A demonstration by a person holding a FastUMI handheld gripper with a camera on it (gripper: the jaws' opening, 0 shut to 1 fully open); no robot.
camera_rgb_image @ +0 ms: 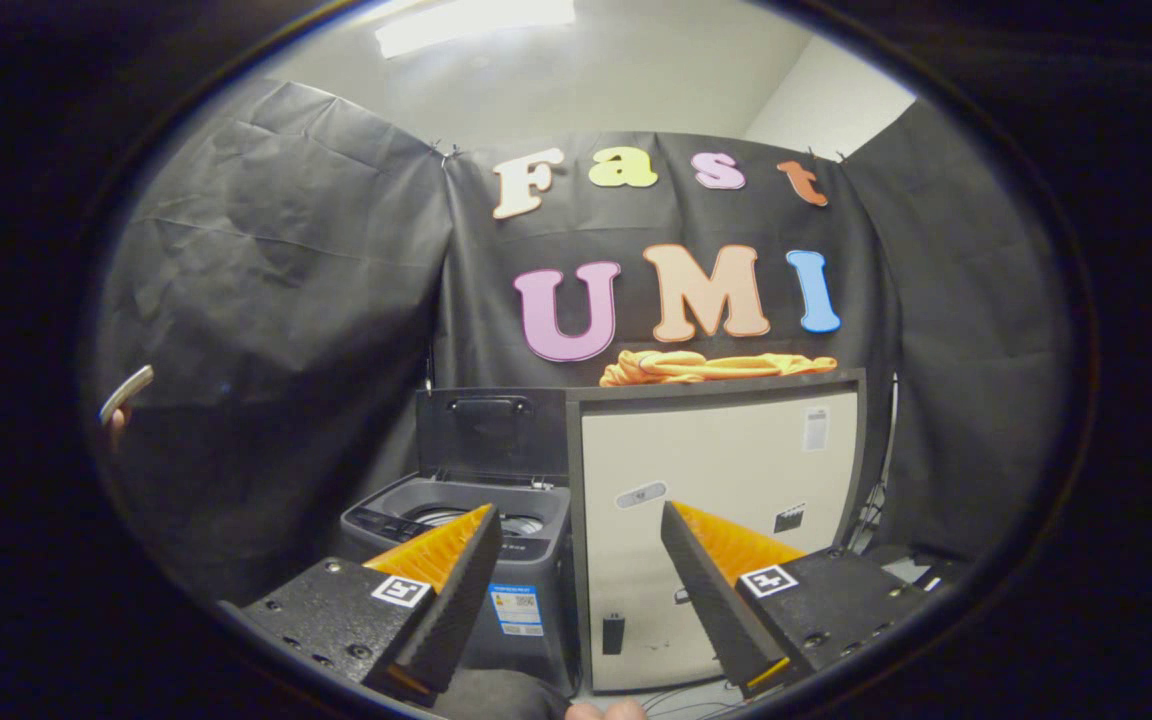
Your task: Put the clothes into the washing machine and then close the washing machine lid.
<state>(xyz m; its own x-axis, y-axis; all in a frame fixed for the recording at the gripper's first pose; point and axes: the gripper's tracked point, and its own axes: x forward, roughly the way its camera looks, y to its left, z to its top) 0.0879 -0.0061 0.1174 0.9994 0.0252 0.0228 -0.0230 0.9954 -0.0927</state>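
Orange cloth, the clothes (716,367), lies bunched in a low heap on the flat top of a pale cabinet (726,500), right up against the booth's black cloth wall. We see it well beyond our hand-held gripper (576,545), whose two fingers stand wide apart with nothing between them, so we hold it released and grasping nothing.

Just beside the cabinet, on its left and touching or nearly touching its dark edge, stands the washing machine (466,570), a small grey top-loader. Its lid (489,428) is raised upright at the back, with a handle showing on the face turned toward us. Under the lid we look down into the round mouth of the drum (481,520), partly hidden behind our left finger. A control strip runs along the machine's front rim, and a label sits on its front wall lower down; we cannot make out either.

The cabinet front carries a few small stickers and a dark little fitting near its foot. Our left finger overlaps the washing machine and our right finger overlaps the lower cabinet front, both aimed at the gap where the two units meet. Cables lie on the floor (696,700) below the cabinet.
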